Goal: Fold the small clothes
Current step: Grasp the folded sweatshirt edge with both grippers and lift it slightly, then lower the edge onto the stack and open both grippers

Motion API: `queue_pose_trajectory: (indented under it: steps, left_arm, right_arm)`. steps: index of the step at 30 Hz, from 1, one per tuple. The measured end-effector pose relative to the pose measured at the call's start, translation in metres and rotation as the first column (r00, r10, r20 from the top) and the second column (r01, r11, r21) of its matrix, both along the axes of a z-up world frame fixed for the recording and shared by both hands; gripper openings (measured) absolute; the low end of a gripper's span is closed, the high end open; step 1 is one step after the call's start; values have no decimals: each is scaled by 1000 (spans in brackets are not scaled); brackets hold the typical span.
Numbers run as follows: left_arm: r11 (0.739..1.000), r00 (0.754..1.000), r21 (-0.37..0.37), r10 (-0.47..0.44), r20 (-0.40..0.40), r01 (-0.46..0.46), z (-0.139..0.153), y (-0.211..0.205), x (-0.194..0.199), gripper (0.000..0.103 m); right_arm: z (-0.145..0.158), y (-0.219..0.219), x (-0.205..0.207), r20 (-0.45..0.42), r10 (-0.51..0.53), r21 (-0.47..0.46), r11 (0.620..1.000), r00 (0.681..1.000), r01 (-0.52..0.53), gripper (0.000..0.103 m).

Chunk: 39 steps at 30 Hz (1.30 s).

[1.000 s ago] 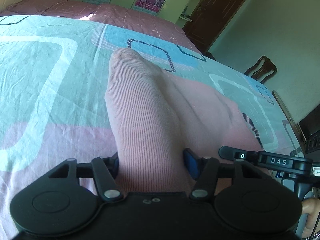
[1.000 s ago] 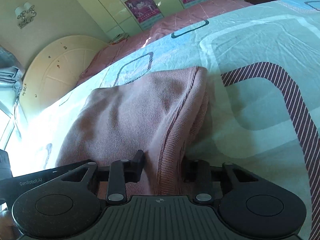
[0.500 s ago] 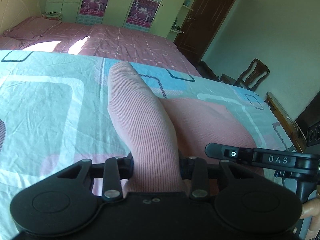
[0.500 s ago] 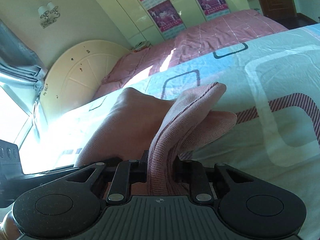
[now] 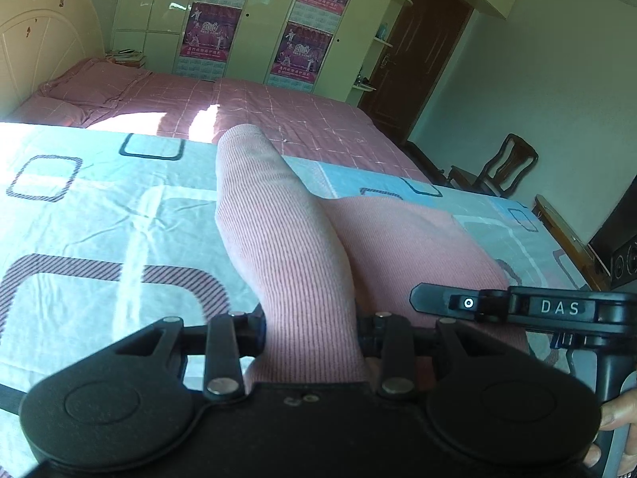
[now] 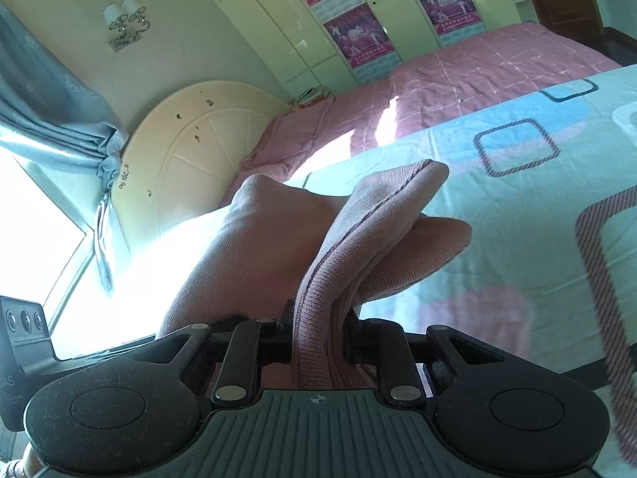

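**Both grippers holding a pink knit garment above the bed**

My left gripper is clamped on a ribbed fold of the pink garment. The cloth runs straight ahead from these jaws, long axis pointing away, its far end raised. To the right, more of it spreads across the patterned sheet, under my right gripper's handle.

My right gripper is clamped on a hemmed edge, which rises forward and droops right. Both grippers sit equally close. I judge the fold must go forward. A pink bedspread lies beyond; nothing blocks the way.
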State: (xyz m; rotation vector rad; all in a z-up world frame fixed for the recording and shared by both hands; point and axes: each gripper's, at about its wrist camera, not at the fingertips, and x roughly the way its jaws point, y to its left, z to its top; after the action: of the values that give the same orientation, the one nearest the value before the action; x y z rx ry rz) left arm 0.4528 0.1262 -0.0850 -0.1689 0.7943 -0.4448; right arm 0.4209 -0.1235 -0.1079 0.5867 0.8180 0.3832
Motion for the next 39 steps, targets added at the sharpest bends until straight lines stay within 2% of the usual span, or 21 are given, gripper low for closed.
queue_pose_trajectory:
  steps: [5,10,15,17,18,19,22,25,28,30,32,34,37,38,39]
  left_arm:
    - [999,999,22,42,-8,-42,-4,56,8,35]
    - [995,995,44,96,-18,-95,-19,97,21,35]
    - [988,990,84,133,-45,-129,-46,121,40,36]
    - [985,986,92,155,-69,-148,-63,131,46,39]
    - [984,982,78,168,-83,-162,-70,135,47,43]
    - [983,979,56,182,-92,-178,-76,144,47,52]
    - [980,979,61,193,-62,-189,-82,149,43,65]
    - [979,978,48,200,-67,-197,-80,153,42,66]
    - [978,979,64,201,-10,-200,-66,157,35,62]
    - [975,976,49,216,18,-216,-57,159,34,62]
    - [974,975,39,223,11,-223,-56,161,40,61]
    - [973,973,40,229,-3,-229,-62,162,45,61]
    - [968,968,37,248,-39,-247,-76,164,52,66]
    - [966,966,37,256,-47,-254,-81,163,53,68]
    - [963,963,43,267,-45,-265,-84,163,54,73]
  right_arm:
    - [-10,64,18,-14,29,17,999,999,-28,20]
    - [-30,109,35,-34,61,24,998,998,-60,20]
    - [-59,135,56,-63,80,-42,996,995,-82,20]
    - [-72,136,60,-81,63,-75,995,995,-69,20]
    - [-78,133,62,-99,60,-74,995,993,-67,21]
    - [-84,130,63,-118,61,-64,996,991,-69,21]
    - [-87,122,63,-133,62,-52,996,989,-69,21]
    - [-81,118,67,-142,56,-43,997,988,-63,22]
    - [-75,116,72,-144,40,-36,998,989,-46,23]
    - [-74,112,76,-144,10,-20,1000,989,-13,39]
    - [-73,105,81,-138,-18,-11,1000,990,17,47]
    - [-73,106,88,-142,-26,-31,999,990,22,47]
    - [-75,108,98,-139,-61,-66,996,988,52,46]
    - [-75,109,101,-129,-70,-85,995,989,59,43]
    - [-75,112,103,-122,-68,-108,993,990,55,32]
